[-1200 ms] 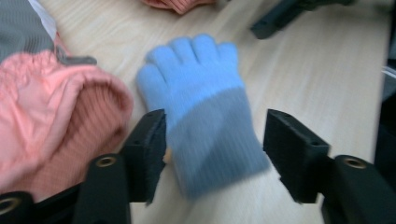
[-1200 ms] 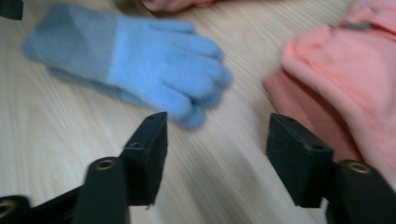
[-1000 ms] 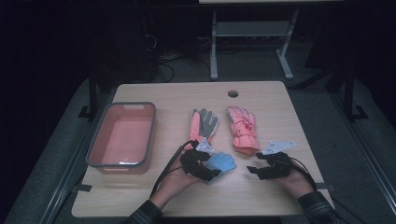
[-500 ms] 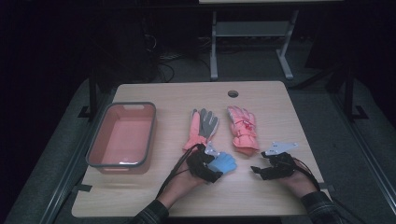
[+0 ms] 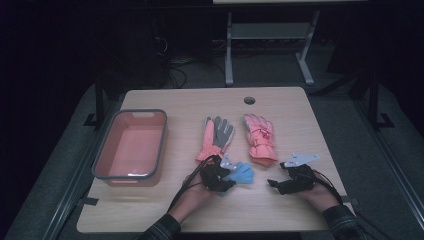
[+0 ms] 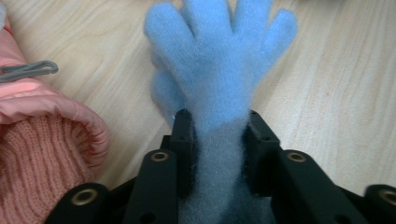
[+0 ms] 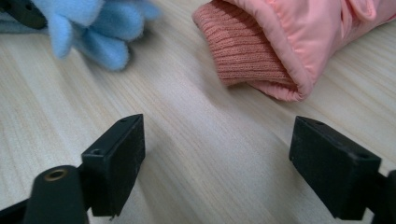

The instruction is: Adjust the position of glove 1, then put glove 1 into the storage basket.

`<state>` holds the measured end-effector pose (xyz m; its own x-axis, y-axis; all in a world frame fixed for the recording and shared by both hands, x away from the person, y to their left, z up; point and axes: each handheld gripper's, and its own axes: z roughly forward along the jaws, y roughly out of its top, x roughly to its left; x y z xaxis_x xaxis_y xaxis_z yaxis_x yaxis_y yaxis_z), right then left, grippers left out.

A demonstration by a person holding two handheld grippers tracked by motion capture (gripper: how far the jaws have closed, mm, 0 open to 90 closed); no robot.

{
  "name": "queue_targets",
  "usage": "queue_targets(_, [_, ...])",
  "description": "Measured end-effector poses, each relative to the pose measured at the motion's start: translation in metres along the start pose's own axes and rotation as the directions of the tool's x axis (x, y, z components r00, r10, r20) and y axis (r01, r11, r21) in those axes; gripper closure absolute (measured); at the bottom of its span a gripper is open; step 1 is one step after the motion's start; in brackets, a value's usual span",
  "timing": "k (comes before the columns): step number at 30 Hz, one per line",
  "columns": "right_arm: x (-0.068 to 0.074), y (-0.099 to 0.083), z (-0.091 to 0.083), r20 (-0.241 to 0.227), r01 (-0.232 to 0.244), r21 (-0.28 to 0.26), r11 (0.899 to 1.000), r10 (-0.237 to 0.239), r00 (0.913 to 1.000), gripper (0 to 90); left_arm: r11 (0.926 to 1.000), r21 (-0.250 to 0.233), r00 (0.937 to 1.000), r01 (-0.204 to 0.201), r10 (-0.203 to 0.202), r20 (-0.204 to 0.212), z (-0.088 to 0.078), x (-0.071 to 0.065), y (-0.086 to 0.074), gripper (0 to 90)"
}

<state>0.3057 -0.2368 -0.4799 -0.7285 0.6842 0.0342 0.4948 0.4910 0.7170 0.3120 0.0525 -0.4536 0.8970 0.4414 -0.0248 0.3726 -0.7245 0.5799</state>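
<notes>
Left tool (image 6: 219,135) is clenched on the cuff of a small blue fleece glove (image 6: 217,60), its jaws having just closed around the fabric; the glove's fingers fan out flat on the table (image 5: 280,210) beyond the jaws. Right tool (image 7: 217,163) stands released with nothing between its jaws, which have just widened, low over bare wood. Soft, light and limp, the blue glove will probably droop once lifted, so the bunched cuff looks like the surest hold. Farther off lie two pink gloves (image 5: 260,137), one turned grey palm up, and a pink bin (image 5: 131,172) at the left. From above, the blue glove is a small patch; the left gripper view shows its fuzzy nap and the pinch.
</notes>
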Motion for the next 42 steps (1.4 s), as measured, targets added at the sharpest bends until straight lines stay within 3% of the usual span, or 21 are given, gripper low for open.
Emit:
queue_targets(5, [-0.001,-0.002,0.001,-0.002,-0.004,-0.009,1.0,0.004,1.0,14.0,0.9985,-0.019,0.9968,0.051,-0.05,0.062,-0.006,0.005,-0.001,72.6])
queue_targets(6, [-0.001,-0.002,0.001,-0.001,-0.004,-0.009,1.0,0.004,1.0,13.9,0.9992,-0.012,0.9969,0.039,-0.038,0.068,-0.009,0.006,0.0,72.7])
queue_targets(9, [-0.001,-0.002,0.001,-0.001,-0.004,-0.008,1.0,0.004,1.0,13.7,0.9967,-0.044,0.9931,0.068,-0.063,0.099,-0.02,0.007,0.001,72.9])
queue_targets(10, [-0.001,-0.002,0.001,-0.001,-0.004,-0.008,1.0,0.004,1.0,13.6,0.9974,-0.04,0.9925,0.06,-0.055,0.109,-0.025,0.009,0.002,73.0])
queue_targets(15, [-0.001,-0.002,0.001,0.001,-0.001,-0.01,1.0,0.001,1.0,13.4,0.9931,-0.079,0.9897,0.086,-0.076,0.121,-0.044,0.011,0.006,73.0])
queue_targets(21, [-0.002,-0.002,0.001,0.002,0.002,-0.01,1.0,-0.002,1.0,13.1,0.9888,-0.105,0.9889,0.106,-0.094,0.115,-0.066,0.02,0.009,72.9])
queue_targets(31, [-0.001,-0.002,0.001,0.002,-0.006,-0.011,1.0,0.006,1.0,12.9,0.9865,-0.106,0.991,0.124,-0.118,0.064,-0.103,0.044,0.008,73.0])
queue_targets(35, [-0.001,-0.002,0.001,0.004,-0.007,-0.009,1.0,0.007,1.0,12.3,0.9816,-0.122,0.989,0.147,-0.144,0.035,-0.122,0.057,0.004,72.9])
queue_targets(37, [-0.001,-0.002,0.001,0.005,-0.01,-0.009,1.0,0.01,0.9999,12.0,0.9759,-0.137,0.9855,0.17,-0.168,0.024,-0.131,0.063,0.001,72.9])
queue_targets(42, [-0.001,-0.002,0.001,0.006,-0.01,-0.009,1.0,0.01,0.9999,11.8,0.9696,-0.148,0.9794,0.195,-0.201,-0.023,-0.153,0.08,-0.008,72.9])
